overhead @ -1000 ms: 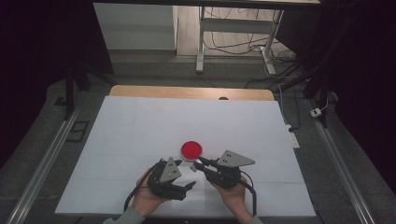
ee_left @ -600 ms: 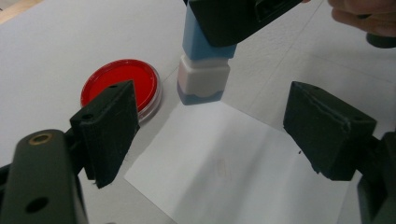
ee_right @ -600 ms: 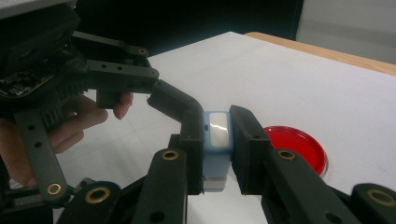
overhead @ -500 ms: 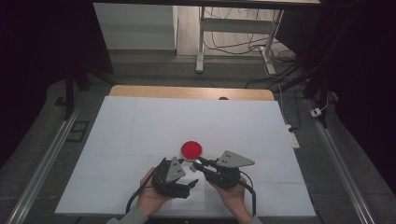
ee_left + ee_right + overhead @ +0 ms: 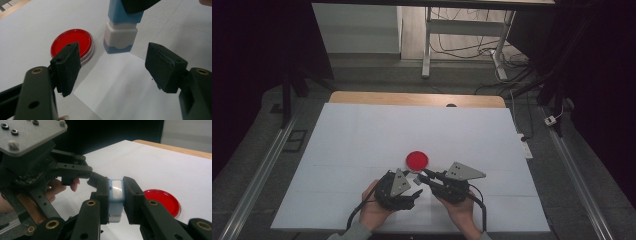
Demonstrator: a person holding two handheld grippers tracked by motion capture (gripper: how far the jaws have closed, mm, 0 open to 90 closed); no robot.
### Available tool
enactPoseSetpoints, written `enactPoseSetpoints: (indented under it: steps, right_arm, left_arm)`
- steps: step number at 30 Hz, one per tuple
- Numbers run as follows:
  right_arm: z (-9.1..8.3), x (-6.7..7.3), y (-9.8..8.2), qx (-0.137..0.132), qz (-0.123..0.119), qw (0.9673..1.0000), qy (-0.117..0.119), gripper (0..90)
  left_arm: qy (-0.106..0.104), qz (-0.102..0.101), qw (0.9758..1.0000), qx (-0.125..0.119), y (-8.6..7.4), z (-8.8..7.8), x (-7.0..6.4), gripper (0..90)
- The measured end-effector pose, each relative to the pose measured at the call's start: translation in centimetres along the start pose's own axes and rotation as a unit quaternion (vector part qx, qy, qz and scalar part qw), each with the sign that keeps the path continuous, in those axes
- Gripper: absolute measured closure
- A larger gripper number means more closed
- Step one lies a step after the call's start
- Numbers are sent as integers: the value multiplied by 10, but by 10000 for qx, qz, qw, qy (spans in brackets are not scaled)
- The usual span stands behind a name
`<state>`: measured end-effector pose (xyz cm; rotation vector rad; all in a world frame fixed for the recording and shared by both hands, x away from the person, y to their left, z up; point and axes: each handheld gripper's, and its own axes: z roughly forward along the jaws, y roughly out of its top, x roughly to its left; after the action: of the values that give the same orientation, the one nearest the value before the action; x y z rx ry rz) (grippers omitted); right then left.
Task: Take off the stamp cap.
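Pressing the stamp (image 5: 120, 30) onto paper (image 5: 120, 87), the right claw (image 5: 115, 195) clamps it, while the left claw (image 5: 112, 67), closing, holds nothing; lifting remains.

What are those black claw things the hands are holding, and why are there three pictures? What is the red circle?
A person sits at a white table and holds a tool in each hand. Each tool is a gripper with two black jaws that pinch things.

One picture is taken from above. The other two come from small cameras riding on the grippers, looking along the jaws.

The red circle is a round red ink pad lying on the table. Next to it lies a white sheet of paper.

The right gripper pinches a blue and white stamp, holding it upright on the paper's edge. The left gripper holds nothing. Its jaws have just been closing a little, with nothing between them.
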<state>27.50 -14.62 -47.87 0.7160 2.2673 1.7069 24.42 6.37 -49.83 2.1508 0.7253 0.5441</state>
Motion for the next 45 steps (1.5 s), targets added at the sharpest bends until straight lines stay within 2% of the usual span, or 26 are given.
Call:
enactPoseSetpoints:
  steps: [7,16,29,45]
  right_arm:
    - [1,0,-1,-5,85,10000,40,755]
    - [1,0,-2,-39,182,9998,82,755]
    - [3,2,-3,-44,237,9997,90,755]
    - [2,1,-4,-108,368,9992,64,755]
  left_arm:
    - [53,3,10000,19,-1,3,0,314]
    - [106,110,9999,47,-4,7,-1,381]
    - [193,86,9998,67,-6,10,-1,464]
    - [140,175,9997,12,-6,10,-3,587]
